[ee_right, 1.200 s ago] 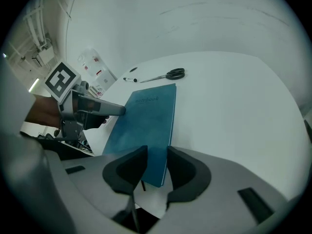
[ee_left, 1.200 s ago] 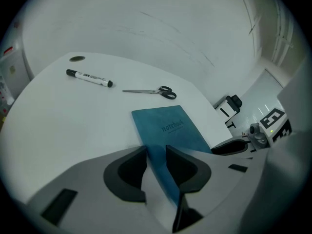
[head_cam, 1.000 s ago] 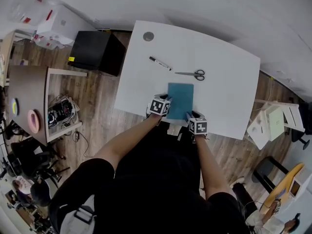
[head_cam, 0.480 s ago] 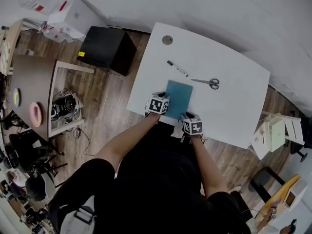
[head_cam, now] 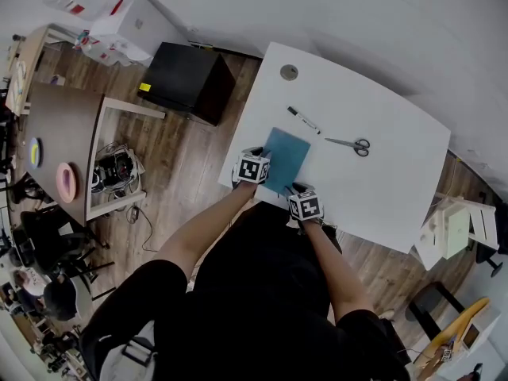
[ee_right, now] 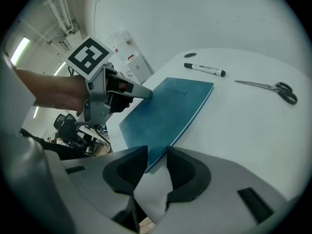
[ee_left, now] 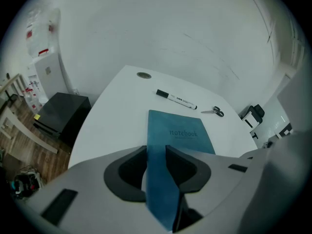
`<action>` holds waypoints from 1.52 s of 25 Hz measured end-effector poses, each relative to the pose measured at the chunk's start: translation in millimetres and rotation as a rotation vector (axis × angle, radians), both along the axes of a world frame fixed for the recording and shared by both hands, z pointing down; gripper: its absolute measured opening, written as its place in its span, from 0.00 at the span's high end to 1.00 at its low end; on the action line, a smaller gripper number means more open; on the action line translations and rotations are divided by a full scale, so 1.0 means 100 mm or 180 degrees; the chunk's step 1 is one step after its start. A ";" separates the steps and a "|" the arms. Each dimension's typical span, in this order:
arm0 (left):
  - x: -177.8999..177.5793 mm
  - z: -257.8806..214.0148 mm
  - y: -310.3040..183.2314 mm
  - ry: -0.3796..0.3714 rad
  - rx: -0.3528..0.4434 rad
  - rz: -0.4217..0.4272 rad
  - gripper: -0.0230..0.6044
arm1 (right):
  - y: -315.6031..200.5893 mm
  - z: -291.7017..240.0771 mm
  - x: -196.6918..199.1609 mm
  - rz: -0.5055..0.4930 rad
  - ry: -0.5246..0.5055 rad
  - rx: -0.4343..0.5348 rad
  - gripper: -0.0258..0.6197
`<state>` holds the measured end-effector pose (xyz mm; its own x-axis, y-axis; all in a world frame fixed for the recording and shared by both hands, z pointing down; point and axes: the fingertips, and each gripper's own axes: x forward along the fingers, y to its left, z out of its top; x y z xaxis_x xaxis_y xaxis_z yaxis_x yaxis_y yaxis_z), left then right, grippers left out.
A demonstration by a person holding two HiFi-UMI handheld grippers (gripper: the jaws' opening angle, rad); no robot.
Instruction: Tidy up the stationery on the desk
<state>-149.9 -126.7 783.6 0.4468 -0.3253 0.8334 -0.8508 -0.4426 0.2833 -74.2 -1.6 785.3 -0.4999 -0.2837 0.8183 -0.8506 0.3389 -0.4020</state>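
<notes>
A teal notebook [head_cam: 284, 157] lies near the front left of the white desk [head_cam: 381, 189]. My left gripper [head_cam: 262, 159] is shut on its near left corner, and the cover [ee_left: 178, 133] runs out from between the jaws. My right gripper [head_cam: 296, 191] is shut on the near right corner [ee_right: 165, 113], which is raised a little off the desk. In the right gripper view the left gripper [ee_right: 139, 91] pinches the far edge. A black-and-white marker [head_cam: 304, 120] and scissors [head_cam: 349, 144] lie beyond the notebook.
A round grommet [head_cam: 289, 72] sits at the desk's far left corner. On the floor to the left stand a black box [head_cam: 186, 82] and a wooden desk [head_cam: 59, 133]. White boxes [head_cam: 119, 22] sit further back, and a white unit [head_cam: 448, 228] is at the right.
Both grippers have slid the notebook left along the desk's near edge, from under the scissors to below the marker. The head view has shifted too.
</notes>
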 end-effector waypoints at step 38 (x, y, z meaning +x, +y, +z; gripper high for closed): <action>-0.13 -0.09 0.13 0.0236 -0.0091 -0.0273 0.76 | -0.40 -0.16 0.07 -0.0220 -0.0376 0.0013 0.77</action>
